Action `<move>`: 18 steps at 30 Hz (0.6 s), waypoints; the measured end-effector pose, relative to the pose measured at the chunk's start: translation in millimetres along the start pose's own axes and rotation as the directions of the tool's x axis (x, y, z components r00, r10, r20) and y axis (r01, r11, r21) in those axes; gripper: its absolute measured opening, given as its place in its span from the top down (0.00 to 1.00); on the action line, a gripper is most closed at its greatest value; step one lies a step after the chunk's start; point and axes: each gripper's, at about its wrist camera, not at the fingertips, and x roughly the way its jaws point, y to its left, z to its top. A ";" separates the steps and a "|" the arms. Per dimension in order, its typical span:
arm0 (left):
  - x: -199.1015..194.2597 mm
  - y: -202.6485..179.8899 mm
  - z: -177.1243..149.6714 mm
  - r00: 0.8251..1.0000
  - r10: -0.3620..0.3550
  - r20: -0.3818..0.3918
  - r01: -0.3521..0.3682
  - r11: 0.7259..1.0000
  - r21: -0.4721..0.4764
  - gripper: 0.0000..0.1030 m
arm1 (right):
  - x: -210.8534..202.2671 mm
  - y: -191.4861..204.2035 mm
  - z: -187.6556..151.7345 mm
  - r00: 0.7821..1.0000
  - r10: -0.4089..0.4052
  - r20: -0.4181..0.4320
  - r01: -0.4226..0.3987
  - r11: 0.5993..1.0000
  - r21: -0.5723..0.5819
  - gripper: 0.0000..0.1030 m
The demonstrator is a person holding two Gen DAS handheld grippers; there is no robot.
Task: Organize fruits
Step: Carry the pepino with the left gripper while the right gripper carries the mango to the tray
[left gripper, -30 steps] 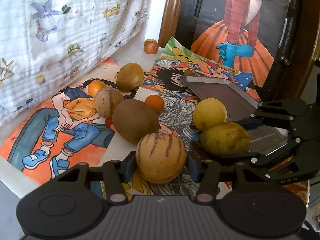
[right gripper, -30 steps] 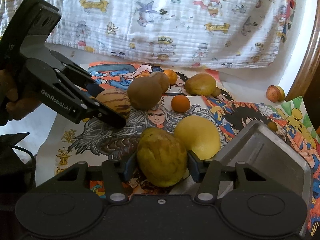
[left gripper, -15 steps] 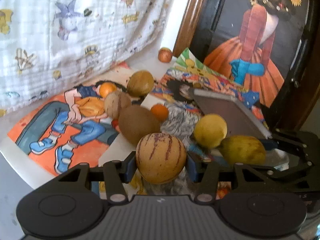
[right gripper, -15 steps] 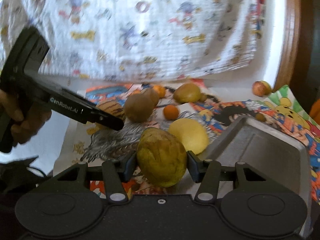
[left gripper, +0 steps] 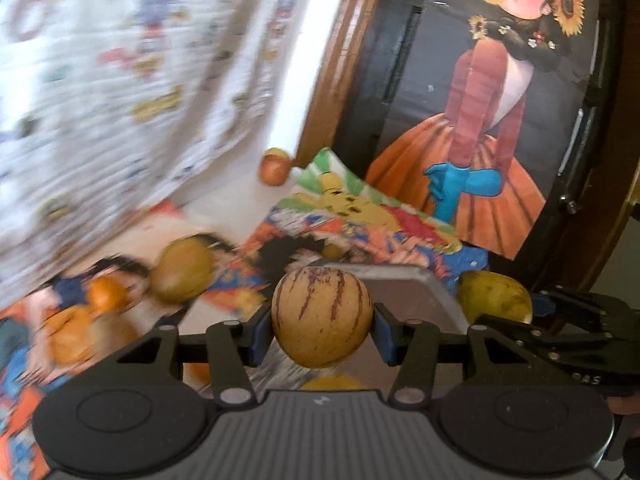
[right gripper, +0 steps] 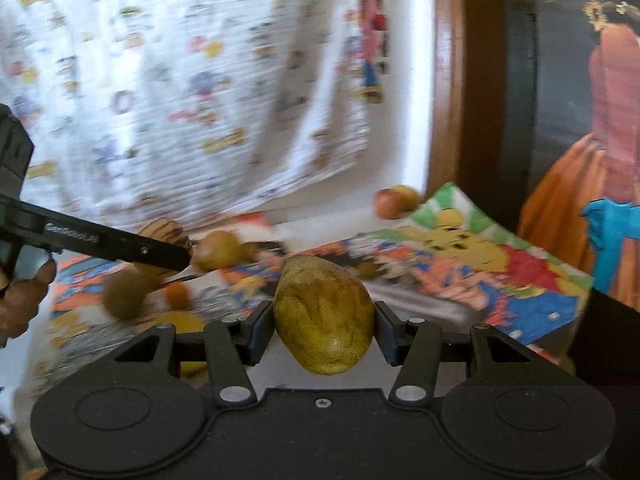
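My left gripper (left gripper: 322, 330) is shut on a round tan fruit with purple stripes (left gripper: 322, 316), held in the air above the table. A green-yellow mango (right gripper: 324, 316) sits clamped in my right gripper (right gripper: 324, 330), also lifted. In the left wrist view the mango (left gripper: 494, 298) and the right gripper (left gripper: 576, 332) show at the right, over the grey metal tray (left gripper: 404, 294). The left gripper (right gripper: 100, 242) and its striped fruit (right gripper: 162, 230) appear at the left of the right wrist view, held by a hand (right gripper: 20, 300).
Loose fruits lie on the picture-covered table: a green-brown one (left gripper: 182, 276), small oranges (left gripper: 106, 294), a brown one (right gripper: 126, 294), a yellow one (right gripper: 184, 324) and a reddish apple (left gripper: 274, 166) near the wall. A patterned cloth (left gripper: 100, 92) hangs behind; a poster (left gripper: 500, 120) stands at right.
Both grippers have risen with their fruits and swung toward the right, over the tray. The fruits on the table now sit lower and blurred in both views.
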 end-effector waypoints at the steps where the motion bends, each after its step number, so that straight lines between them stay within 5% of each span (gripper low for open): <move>1: 9.5 -5.2 4.8 1.000 -0.012 0.003 0.012 1.000 0.004 0.46 | 3.0 -6.9 1.6 1.000 -0.013 -0.001 0.013 1.000 0.003 0.47; 18: 129.0 -38.0 19.6 0.990 -0.056 -0.133 0.068 0.994 0.091 0.46 | 71.8 -60.6 -16.4 0.989 -0.091 -0.117 0.092 0.996 0.001 0.47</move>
